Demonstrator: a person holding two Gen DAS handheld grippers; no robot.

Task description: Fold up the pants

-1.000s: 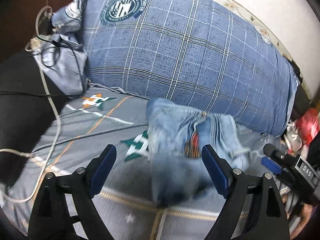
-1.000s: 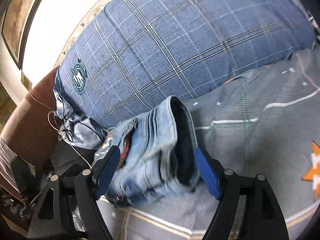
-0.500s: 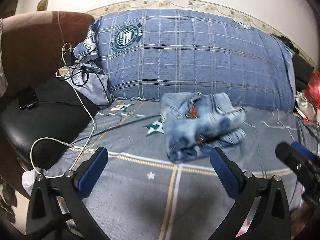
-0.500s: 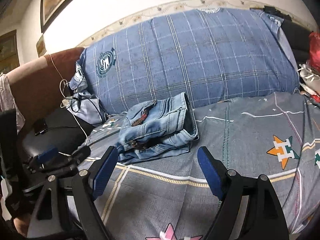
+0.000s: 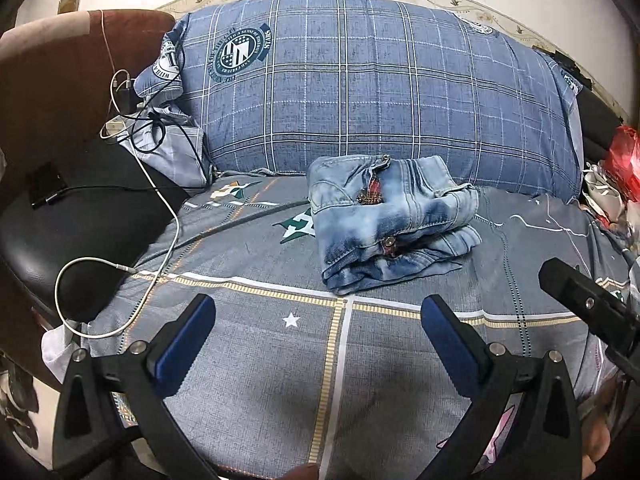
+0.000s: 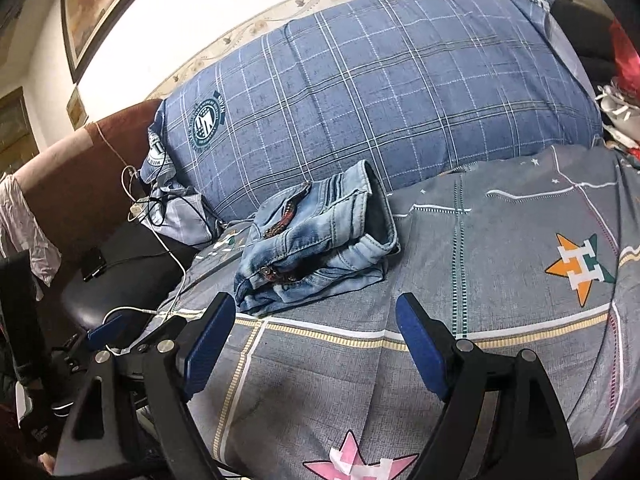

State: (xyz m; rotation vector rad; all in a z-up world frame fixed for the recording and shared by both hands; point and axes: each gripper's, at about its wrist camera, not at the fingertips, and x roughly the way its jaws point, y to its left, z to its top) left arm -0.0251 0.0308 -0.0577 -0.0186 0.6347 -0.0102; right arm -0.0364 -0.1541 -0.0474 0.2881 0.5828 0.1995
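The light blue denim pants (image 5: 390, 226) lie folded in a compact bundle on the grey patterned bed sheet (image 5: 280, 364), just in front of the big blue plaid pillow (image 5: 360, 92). They also show in the right wrist view (image 6: 316, 240). My left gripper (image 5: 318, 316) is open and empty, well back from the pants near the bed's front edge. My right gripper (image 6: 316, 314) is open and empty too, just short of the bundle's near edge. Part of the right gripper (image 5: 580, 300) shows at the right of the left wrist view.
A white charging cable (image 5: 120, 280) loops over a black chair seat (image 5: 72, 224) at the left. A brown headboard (image 5: 52, 80) stands behind it. Red and white clutter (image 5: 616, 168) lies at the far right. A framed picture (image 6: 108, 4) hangs on the wall.
Both grippers have pulled back and away from the folded pants, which were close between the fingers a second ago. The pants stay put on the sheet.
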